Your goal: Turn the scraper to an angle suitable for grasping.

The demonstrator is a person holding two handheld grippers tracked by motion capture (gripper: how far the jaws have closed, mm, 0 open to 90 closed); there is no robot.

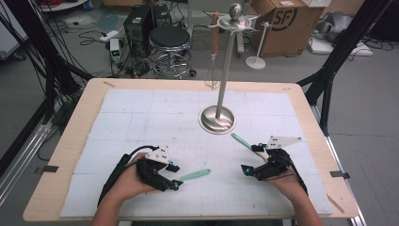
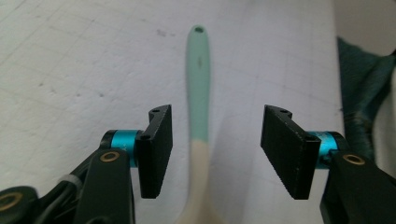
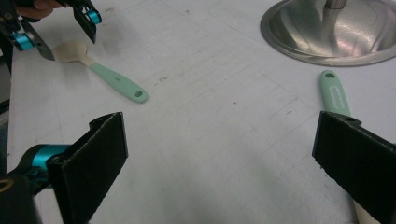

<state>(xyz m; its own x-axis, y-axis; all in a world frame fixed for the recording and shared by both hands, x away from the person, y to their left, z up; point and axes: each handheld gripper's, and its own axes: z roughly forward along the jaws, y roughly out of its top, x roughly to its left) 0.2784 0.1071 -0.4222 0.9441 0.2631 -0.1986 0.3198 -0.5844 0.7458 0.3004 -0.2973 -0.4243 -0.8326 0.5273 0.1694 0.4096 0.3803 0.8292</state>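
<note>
While the mint-handled spatula (image 2: 198, 88) lies flat on the white mat (image 1: 141, 117), the left hand-held gripper (image 1: 172, 176) sits right over its cream blade end with the jaws apart, one on each side of the neck and neither pad touching it, so nothing's actually clamped. From that gripper's own camera the handle runs straight ahead, away from the jaws, hanging hole at the far tip. In the high view the handle pokes out past the fingertips toward the middle of the counter (image 1: 66, 155). The right hand-held gripper (image 1: 252, 159) is also spread wide, nothing between its pads. A second mint-handled spatula (image 3: 333, 94) lies just beside its right-hand jaw, and that jaw covers the lower part, so can't tell if they touch. Ahead of that gripper and a bit further out is the round steel base (image 3: 327, 32) of a utensil stand (image 1: 225, 70), which has a whisk (image 1: 212, 56) with a wooden handle hanging from its top. Both of the person's hands come in from the near edge, well apart from each other.
</note>
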